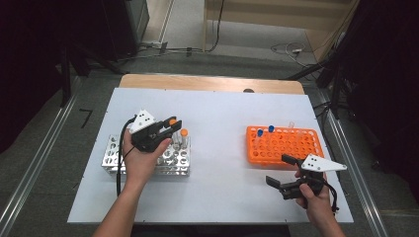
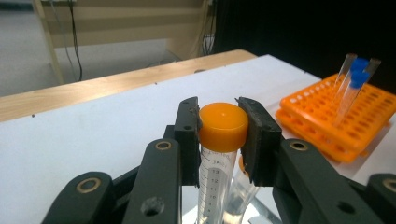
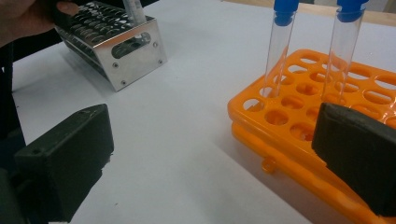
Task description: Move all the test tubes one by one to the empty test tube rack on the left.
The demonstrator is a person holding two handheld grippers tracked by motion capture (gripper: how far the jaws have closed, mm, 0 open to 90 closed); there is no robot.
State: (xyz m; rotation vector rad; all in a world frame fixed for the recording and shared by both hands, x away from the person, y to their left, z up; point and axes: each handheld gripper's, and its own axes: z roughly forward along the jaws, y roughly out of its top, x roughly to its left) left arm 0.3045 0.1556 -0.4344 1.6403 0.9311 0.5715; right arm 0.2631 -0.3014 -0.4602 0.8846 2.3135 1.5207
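White counter (image 1: 217,128) is seen bearing a metal rack (image 1: 111,157), over which an orange-capped tube (image 2: 223,127) is pinched upright at its cap by the left gripper (image 1: 173,123), long axis vertical, while the right gripper (image 1: 279,170) is held with jaws spread beside the orange rack (image 1: 301,143).

You have the metal rack (image 1: 114,159) near the table's (image 1: 217,123) left edge, the plastic rack (image 1: 291,148) near its right edge, 2 tubes (image 1: 265,133) in it.

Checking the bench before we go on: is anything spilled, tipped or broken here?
Nothing stands out. The silver metal rack and orange plastic rack sit flat, and the blue-capped tubes merely lean in their holes.
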